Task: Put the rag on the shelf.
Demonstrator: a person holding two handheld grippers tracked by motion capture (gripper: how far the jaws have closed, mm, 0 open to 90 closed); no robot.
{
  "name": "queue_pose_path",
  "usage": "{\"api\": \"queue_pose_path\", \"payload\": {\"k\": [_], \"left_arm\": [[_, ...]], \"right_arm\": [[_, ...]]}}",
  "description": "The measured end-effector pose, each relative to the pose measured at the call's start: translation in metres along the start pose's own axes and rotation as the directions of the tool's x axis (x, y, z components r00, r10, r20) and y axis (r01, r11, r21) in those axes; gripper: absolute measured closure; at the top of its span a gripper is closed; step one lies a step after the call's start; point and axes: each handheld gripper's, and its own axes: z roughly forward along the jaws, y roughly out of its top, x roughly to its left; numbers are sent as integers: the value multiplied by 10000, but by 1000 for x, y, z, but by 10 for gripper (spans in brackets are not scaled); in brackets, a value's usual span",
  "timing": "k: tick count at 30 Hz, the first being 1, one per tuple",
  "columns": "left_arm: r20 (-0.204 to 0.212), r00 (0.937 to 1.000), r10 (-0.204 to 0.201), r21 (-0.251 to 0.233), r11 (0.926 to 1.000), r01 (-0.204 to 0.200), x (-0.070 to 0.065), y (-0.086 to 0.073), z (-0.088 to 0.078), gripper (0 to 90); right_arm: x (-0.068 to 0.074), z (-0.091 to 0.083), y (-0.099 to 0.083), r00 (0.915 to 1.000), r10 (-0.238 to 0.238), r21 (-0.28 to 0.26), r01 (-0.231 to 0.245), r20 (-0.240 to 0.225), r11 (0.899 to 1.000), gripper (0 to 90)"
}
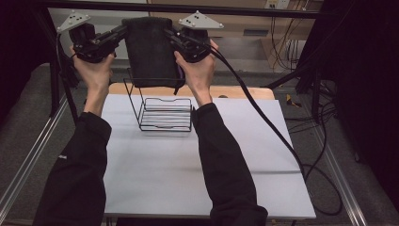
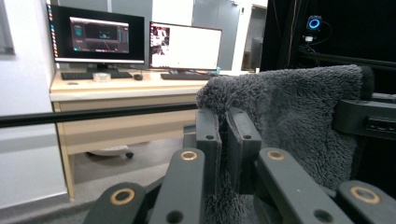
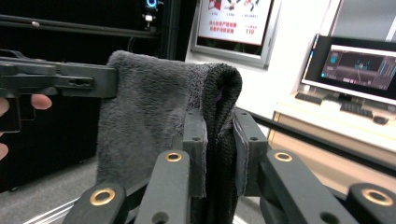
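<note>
Both your grippers are clamped on the dark grey towel, one at each top corner. It hangs in the air between them, top centre of the high view, spread flat and facing you.

Left gripper, upper left of the high view: jaws pinched tight on the towel's left edge. In the left gripper view the jaws stand nearly together at bottom centre, with fleece squeezed in the slot and the rest of the cloth spreading to the right of the frame. Your right gripper's jaw shows there as a dark bar at the right edge, also on the cloth.

Right gripper, just right of top centre in the high view: jaws closed on the towel's right edge. In the right gripper view a folded edge of the towel runs down between the jaws at centre, and the left gripper's jaw bites the far corner at upper left of the frame.

The towel's lower edge hangs just above the black wire rack, which stands on the white table at centre frame, near the far edge. Can't tell if the hem touches the rack's tall back frame.
</note>
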Motion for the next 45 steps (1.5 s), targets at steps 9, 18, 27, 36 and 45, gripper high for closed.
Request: {"api": "queue_pose_path", "payload": {"k": [9,18,27,36,45], "left_arm": [[226,9997,39,114,9999,-41,0,-14,-2,838],[428,9990,139,125,9998,-144,3,-25,-12,839],[582,9979,271,63,9996,-275,1,-31,-22,839],[576,9974,431,124,9990,-439,-2,-33,-25,838],[599,9967,549,91,9984,-555,-5,-35,-31,838]], "right_arm": [[-4,-5,-16,9988,309,-24,-310,-378,9995,779],[1,-9,-29,9979,210,-16,-211,-619,9998,778],[8,-15,-31,9980,-63,-25,61,-626,10000,777],[13,-21,-35,9976,-365,-63,362,-583,9993,776],[18,-25,-37,9971,-455,-134,448,-606,9989,776]]}}
